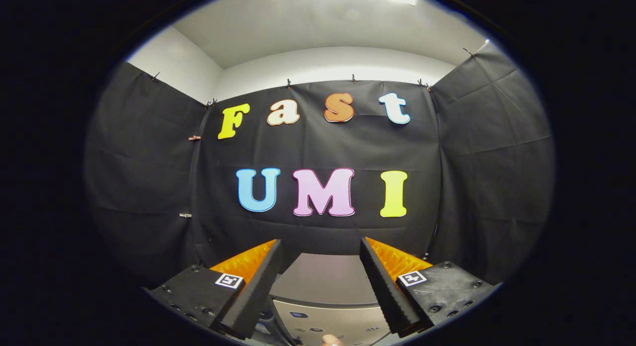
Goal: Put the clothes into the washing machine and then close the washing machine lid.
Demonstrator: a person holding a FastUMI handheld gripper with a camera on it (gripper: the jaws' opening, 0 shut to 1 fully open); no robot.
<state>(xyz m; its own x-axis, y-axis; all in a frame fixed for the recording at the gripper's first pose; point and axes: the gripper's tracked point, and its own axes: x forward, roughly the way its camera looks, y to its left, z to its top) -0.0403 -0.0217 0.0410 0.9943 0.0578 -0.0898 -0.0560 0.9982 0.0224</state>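
Item, washing machine (325,291): we see its grey top between and below the two fingers of the gripper (320,286), with a flat grey panel that we take for the lid (323,281) lying level and, nearer us than that panel, a paler control strip (328,326) with small dark marks, too small for us to read. Item, gripper: its fingers stand wide apart with nothing between them but the machine's top beyond, so we log it as open and carrying nothing. Item, clothes: we find none on the machine's top or in the fingers; whether they are inside the drum we cannot tell. Item, a small pale rounded thing (332,340) at the near edge of the control strip, perhaps a fingertip; we cannot say. Status: the lid appears to lie down on the machine, which fits either a load already in and the lid shut, or a machine closed with the clothes elsewhere; we judge that this moment does not settle which. Behind the machine hangs the black cloth wall (149,187)
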